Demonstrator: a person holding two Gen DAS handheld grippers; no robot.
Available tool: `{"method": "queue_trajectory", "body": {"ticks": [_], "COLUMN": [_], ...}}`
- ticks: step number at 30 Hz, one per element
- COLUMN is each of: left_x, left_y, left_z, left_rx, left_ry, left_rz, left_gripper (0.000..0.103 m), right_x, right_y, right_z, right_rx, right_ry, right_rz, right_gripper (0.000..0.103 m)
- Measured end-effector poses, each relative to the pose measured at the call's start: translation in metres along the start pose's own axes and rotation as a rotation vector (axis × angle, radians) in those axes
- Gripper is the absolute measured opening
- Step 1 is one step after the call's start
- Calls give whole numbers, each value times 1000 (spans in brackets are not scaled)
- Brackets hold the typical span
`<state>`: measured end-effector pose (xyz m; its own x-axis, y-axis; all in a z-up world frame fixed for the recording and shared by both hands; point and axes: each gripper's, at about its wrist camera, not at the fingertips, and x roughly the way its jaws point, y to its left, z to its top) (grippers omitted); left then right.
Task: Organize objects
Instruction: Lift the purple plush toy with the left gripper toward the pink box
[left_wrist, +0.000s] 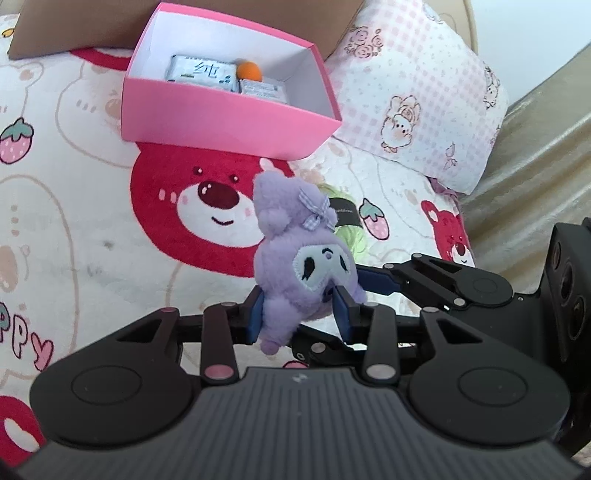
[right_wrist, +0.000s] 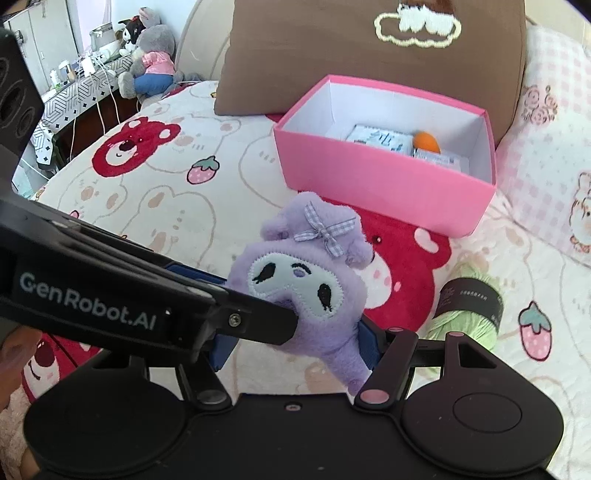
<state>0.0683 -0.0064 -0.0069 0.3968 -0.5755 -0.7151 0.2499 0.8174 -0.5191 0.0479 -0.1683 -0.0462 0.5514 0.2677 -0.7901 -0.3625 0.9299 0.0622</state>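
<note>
Clearly, a purple plush toy (left_wrist: 295, 266) is held above the bed's printed blanket (left_wrist: 74, 221), just on the near side of a pink box (left_wrist: 229, 110) that serves as the landmark for everything else. The toy is clamped low on its body between the blue pads of the left hand-held gripper (left_wrist: 301, 314), whose jaws are narrowed onto the plush. The right hand-held gripper (right_wrist: 295, 343) is set around the same toy: one blue pad is seen against the toy's lower right side, the other pad is partly hidden behind the left gripper's arm, so whether that pad presses on the plush cannot be told. The toy's face is turned toward the cameras, with a checked bow (right_wrist: 325, 229) on its head.

Inside the pink box, a white tissue packet (left_wrist: 201, 72), an orange ball (left_wrist: 249, 70) and a second small white packet (left_wrist: 264, 90) are seen lying on the bottom. Behind the box a brown cushion (right_wrist: 369, 62) is propped. To the right of the box a pink checked pillow (left_wrist: 424, 96) is laid. Nearer than the box and to its right, a skein of light green yarn (right_wrist: 469, 306) with a dark label is lying on the blanket, close beside the toy.
</note>
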Motion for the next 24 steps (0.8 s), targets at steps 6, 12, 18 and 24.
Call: {"method": "queue_trajectory", "body": {"ticks": [6,12,18,24], "left_x": [-6,-10,-13,-15], "left_y": [-5,-7,-13,-21], "left_z": [6,16,28,36], "left_rx": [9,1,13,24], "left_ry": [-15,-6,8,7], "left_rz": [0,-22,-49,-76], "left_gripper": [38,38,38,38], "right_x": [-7,-14,-19,-24], "right_y": [2,0,-5,-1], "right_z": [9,15,21,30], "right_rx": [-34,-44,-18,-42], "right_ry": [-24,-37,-46,-76], "right_rz": [-10,1,26,44], "right_gripper": [71,72,72,72]}}
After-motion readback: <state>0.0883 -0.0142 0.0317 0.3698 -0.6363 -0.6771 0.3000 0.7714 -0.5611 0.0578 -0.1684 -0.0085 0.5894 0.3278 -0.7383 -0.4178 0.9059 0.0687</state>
